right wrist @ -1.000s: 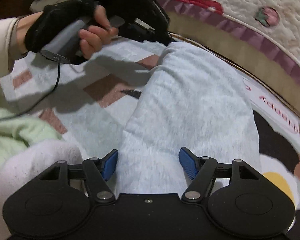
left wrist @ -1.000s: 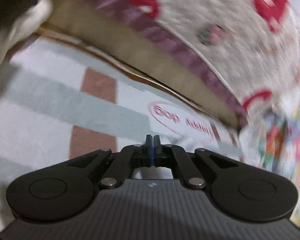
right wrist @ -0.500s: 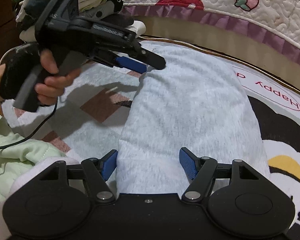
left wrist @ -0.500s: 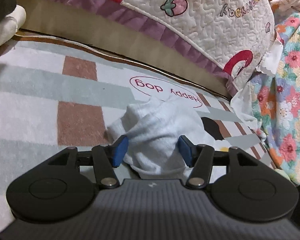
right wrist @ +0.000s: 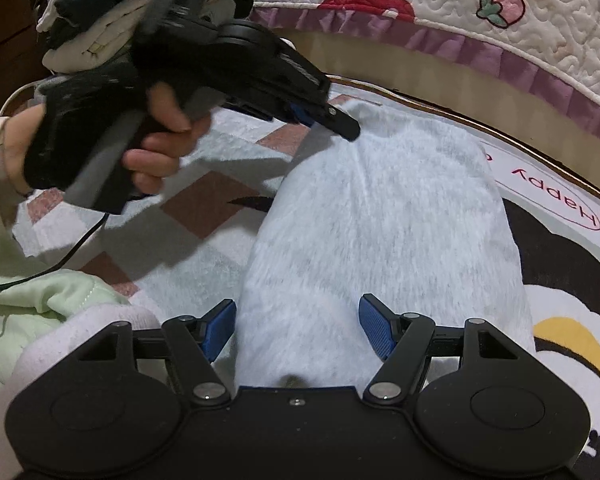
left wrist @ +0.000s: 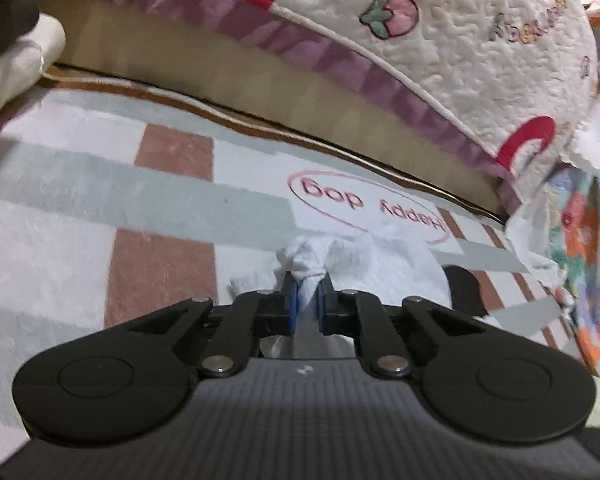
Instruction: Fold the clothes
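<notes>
A fluffy white garment (right wrist: 384,232) lies lengthwise on a patterned rug (right wrist: 216,204). My left gripper (left wrist: 306,300) is shut on the garment's far corner (left wrist: 304,264), which bunches up between its blue pads. The same gripper shows in the right wrist view (right wrist: 320,114), held by a gloved hand (right wrist: 100,136) at the garment's far left corner. My right gripper (right wrist: 298,328) is open, its blue pads on either side of the garment's near end, not closed on it.
A quilted bedspread with strawberry print (left wrist: 440,28) hangs over the bed edge behind the rug. A stack of folded clothes (right wrist: 88,20) sits far left. A pale green garment (right wrist: 40,308) lies near left. Floral fabric (left wrist: 588,248) is at the right.
My left gripper was open around the garment's corner half a second ago and has closed on it. The right gripper has stayed open over the near end.
</notes>
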`<state>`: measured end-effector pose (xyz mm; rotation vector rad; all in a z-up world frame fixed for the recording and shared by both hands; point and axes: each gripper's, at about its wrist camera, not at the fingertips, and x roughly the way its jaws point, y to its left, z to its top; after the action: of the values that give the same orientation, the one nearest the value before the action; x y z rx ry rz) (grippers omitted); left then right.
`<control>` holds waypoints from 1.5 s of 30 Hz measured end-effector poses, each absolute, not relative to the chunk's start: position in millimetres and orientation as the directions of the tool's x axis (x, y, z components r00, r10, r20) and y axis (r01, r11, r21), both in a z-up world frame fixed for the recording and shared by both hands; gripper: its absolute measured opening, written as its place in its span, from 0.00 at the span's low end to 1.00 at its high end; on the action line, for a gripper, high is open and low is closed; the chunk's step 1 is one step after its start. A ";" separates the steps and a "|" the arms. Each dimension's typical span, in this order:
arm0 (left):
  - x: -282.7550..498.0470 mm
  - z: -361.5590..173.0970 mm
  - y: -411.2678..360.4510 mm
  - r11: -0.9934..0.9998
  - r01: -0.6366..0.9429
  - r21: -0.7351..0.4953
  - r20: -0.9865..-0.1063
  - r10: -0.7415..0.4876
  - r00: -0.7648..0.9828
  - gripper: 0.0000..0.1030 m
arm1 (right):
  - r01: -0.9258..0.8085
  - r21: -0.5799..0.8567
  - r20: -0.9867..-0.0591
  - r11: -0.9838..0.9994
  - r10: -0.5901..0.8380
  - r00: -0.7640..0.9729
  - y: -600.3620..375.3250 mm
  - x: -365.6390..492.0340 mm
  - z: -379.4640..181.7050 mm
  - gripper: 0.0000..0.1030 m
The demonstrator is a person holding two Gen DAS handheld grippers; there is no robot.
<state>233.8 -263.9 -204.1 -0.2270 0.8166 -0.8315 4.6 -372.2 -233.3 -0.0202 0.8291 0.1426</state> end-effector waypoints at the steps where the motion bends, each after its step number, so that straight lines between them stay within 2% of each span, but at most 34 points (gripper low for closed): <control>1: 235.9 -202.7 -263.9 0.685 0.549 -0.479 -0.552 -0.721 0.419 0.09 | -0.135 0.034 -0.737 0.990 0.116 0.666 -371.8 4.5 -233.6 0.71; 2: 237.6 -200.5 -263.7 0.701 0.533 -0.474 -0.547 -0.709 0.445 0.08 | -0.135 0.031 -0.738 0.990 0.113 0.666 -371.1 4.5 -234.0 0.71; 3: 237.4 -195.2 -261.6 0.730 0.521 -0.443 -0.529 -0.682 0.505 0.00 | -0.136 0.027 -0.738 0.990 0.111 0.666 -369.8 4.2 -234.3 0.71; 4: 238.3 -187.9 -256.2 0.775 0.492 -0.396 -0.505 -0.632 0.588 0.00 | -0.135 0.027 -0.739 0.991 0.111 0.665 -369.7 3.8 -234.6 0.71; 7: 263.4 -171.5 -228.6 0.751 0.452 -0.482 -0.469 -0.657 0.590 0.00 | -0.139 0.025 -0.738 0.990 0.113 0.665 -369.0 0.9 -236.0 0.72; 8: 269.0 -170.1 -220.3 0.702 0.451 -0.552 -0.481 -0.709 0.515 0.03 | -0.143 0.020 -0.738 0.990 0.111 0.666 -368.9 0.7 -236.7 0.72; 10: 262.1 -169.5 -211.6 0.687 0.448 -0.571 -0.535 -0.726 0.431 0.10 | -0.147 0.008 -0.739 0.989 0.105 0.666 -367.2 1.0 -236.9 0.72; 11: 254.1 -172.0 -208.4 0.685 0.449 -0.573 -0.560 -0.728 0.395 0.23 | -0.148 -0.001 -0.740 0.989 0.099 0.666 -366.1 1.4 -236.8 0.71; 12: 246.2 -175.1 -205.9 0.682 0.446 -0.579 -0.583 -0.729 0.358 0.41 | -0.147 -0.012 -0.741 0.989 0.090 0.666 -364.6 1.6 -236.5 0.70; 13: 238.5 -181.2 -205.3 0.676 0.423 -0.603 -0.599 -0.734 0.320 0.47 | -0.146 -0.023 -0.741 0.989 0.081 0.666 -363.2 1.9 -236.2 0.68; 15: 225.5 -197.9 -205.4 0.647 0.362 -0.671 -0.607 -0.760 0.232 0.52 | -0.139 -0.029 -0.740 0.990 0.072 0.669 -363.1 1.0 -235.4 0.68; 18: 215.4 -225.7 -222.6 0.616 0.330 -0.715 -0.620 -0.777 0.107 0.59 | -0.132 -0.030 -0.731 0.991 0.068 0.679 -364.9 -2.8 -234.0 0.59; 21: 219.0 -237.3 -238.1 0.611 0.346 -0.712 -0.597 -0.786 0.161 0.63 | -0.140 -0.033 -0.720 0.990 0.074 0.690 -365.9 -7.0 -233.4 0.50; 22: 224.6 -235.8 -244.5 0.622 0.359 -0.696 -0.594 -0.779 0.198 0.61 | -0.145 -0.030 -0.720 0.989 0.079 0.690 -366.4 -7.0 -233.5 0.49; 24: 236.0 -232.9 -257.6 0.643 0.385 -0.662 -0.589 -0.764 0.264 0.26 | -0.153 -0.021 -0.721 0.988 0.091 0.687 -368.1 -6.7 -233.2 0.49; 27: 238.5 -212.3 -271.0 0.670 0.470 -0.574 -0.570 -0.740 0.357 0.11 | -0.159 -0.001 -0.721 0.987 0.109 0.684 -370.8 -6.2 -232.2 0.49; 28: 232.9 -199.5 -269.0 0.693 0.504 -0.515 -0.543 -0.719 0.434 0.09 | -0.157 0.004 -0.721 0.988 0.112 0.684 -371.2 -6.4 -232.2 0.49; 29: 228.5 -188.1 -266.2 0.718 0.523 -0.459 -0.514 -0.695 0.503 0.01 | -0.155 0.008 -0.720 0.988 0.113 0.684 -371.1 -7.0 -232.3 0.49; 31: 229.6 -177.2 -254.9 0.771 0.494 -0.402 -0.497 -0.636 0.590 0.00 | -0.155 0.020 -0.719 0.988 0.122 0.684 -371.6 -9.5 -232.6 0.49; 34: 249.0 -184.1 -236.3 0.789 0.419 -0.449 -0.574 -0.614 0.542 0.00 | -0.145 0.085 -0.720 0.986 0.162 0.675 -377.2 -12.1 -231.2 0.49; 37: 246.3 -178.8 -227.5 0.796 0.427 -0.428 -0.616 -0.603 0.507 0.05 | -0.124 0.255 -0.715 0.959 0.274 0.643 -399.7 -13.0 -221.7 0.51; 39: 239.0 -176.3 -215.0 0.737 0.419 -0.530 -0.600 -0.676 0.428 0.21 | -0.090 0.358 -0.691 0.929 0.329 0.643 -416.9 -17.3 -212.0 0.50; 41: 230.8 -176.7 -207.6 0.681 0.396 -0.616 -0.578 -0.732 0.361 0.41 | -0.009 0.416 -0.636 0.909 0.298 0.712 -440.2 -25.6 -198.3 0.51; 43: 226.4 -180.0 -208.2 0.644 0.393 -0.656 -0.569 -0.764 0.304 0.46 | 0.072 0.469 -0.591 0.880 0.252 0.766 -462.5 -33.3 -187.1 0.63; 45: 223.0 -184.4 -217.4 0.628 0.416 -0.657 -0.584 -0.774 0.246 0.54 | 0.190 0.467 -0.628 0.863 0.173 0.759 -476.1 -35.5 -195.8 0.63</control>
<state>223.0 -217.4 -184.4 -0.4082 1.0339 -0.8424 -35.5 -476.1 -195.8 0.5407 0.7183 -0.0099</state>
